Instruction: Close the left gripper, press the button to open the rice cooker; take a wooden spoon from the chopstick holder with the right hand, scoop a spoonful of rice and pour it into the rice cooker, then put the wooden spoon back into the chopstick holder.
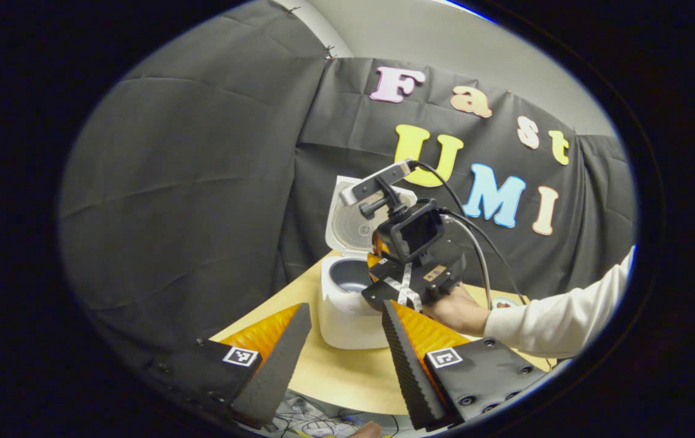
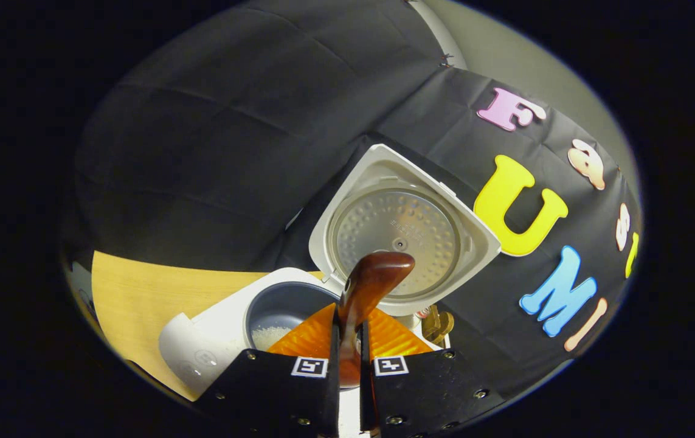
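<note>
The white rice cooker stands on the wooden table with its lid raised. White rice lies in the grey inner pot. My right gripper is shut on the handle of a dark wooden spoon, whose bowl points up in front of the lid, just right of the pot. In the left gripper view the right gripper hovers over the cooker's right rim, held by a hand. My left gripper is open near the table's front edge, short of the cooker, holding nothing.
Brownish wooden utensils stand behind the cooker at the right. A white sleeve reaches in from the right, with a small round object behind the wrist. Cables lie below the table's front edge. Bare tabletop extends left of the cooker.
</note>
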Demonstrator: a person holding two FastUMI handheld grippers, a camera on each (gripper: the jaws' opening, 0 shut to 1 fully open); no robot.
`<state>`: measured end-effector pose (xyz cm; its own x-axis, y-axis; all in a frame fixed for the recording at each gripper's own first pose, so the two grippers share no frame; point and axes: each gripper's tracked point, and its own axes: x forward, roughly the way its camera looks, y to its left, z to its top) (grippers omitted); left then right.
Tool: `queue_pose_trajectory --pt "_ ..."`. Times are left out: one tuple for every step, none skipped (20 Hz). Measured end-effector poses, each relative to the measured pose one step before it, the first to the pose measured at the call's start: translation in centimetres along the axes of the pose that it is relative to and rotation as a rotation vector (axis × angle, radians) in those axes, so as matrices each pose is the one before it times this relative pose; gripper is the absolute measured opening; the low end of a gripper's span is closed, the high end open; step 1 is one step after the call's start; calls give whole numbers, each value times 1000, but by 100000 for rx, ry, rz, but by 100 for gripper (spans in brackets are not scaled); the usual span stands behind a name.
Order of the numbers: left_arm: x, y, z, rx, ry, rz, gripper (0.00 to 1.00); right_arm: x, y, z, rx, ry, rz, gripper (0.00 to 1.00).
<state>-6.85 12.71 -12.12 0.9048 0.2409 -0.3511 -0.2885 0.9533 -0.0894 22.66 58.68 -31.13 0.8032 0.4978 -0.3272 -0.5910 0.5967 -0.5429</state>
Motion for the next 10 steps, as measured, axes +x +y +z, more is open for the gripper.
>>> queue_pose_trajectory --pt "19 -64 -112 -406 255 -13 84 -376 -465 351 5082 593 134 14" --pt "-129 2 50 -130 131 -23 82 -278 -357 377 3701 394 519 13" --pt "-41 -27 64 121 -76 -165 81 -100 -473 598 4489 -363 486 13" --pt "32 25 51 330 -212 -198 80 -7 -248 183 6034 540 1158 14" --pt "64 -20 7 281 -63 -300 80 -364 -405 517 6503 258 1616 13" --pt "-14 -58 -120 146 33 -514 80 -391 -761 433 4494 1303 796 13" --pt "-10 -99 100 11 -224 -611 83 -343 -852 536 3106 -266 97 13" --pt "53 -74 -17 129 -162 -796 87 -666 -853 267 2792 -277 -627 13" --pt "-23 -98 82 325 -238 -810 91 -822 -856 255 3834 94 -151 13" --pt "-29 -97 -3 609 -316 -1085 87 -1012 -829 222 4489 110 -429 13"
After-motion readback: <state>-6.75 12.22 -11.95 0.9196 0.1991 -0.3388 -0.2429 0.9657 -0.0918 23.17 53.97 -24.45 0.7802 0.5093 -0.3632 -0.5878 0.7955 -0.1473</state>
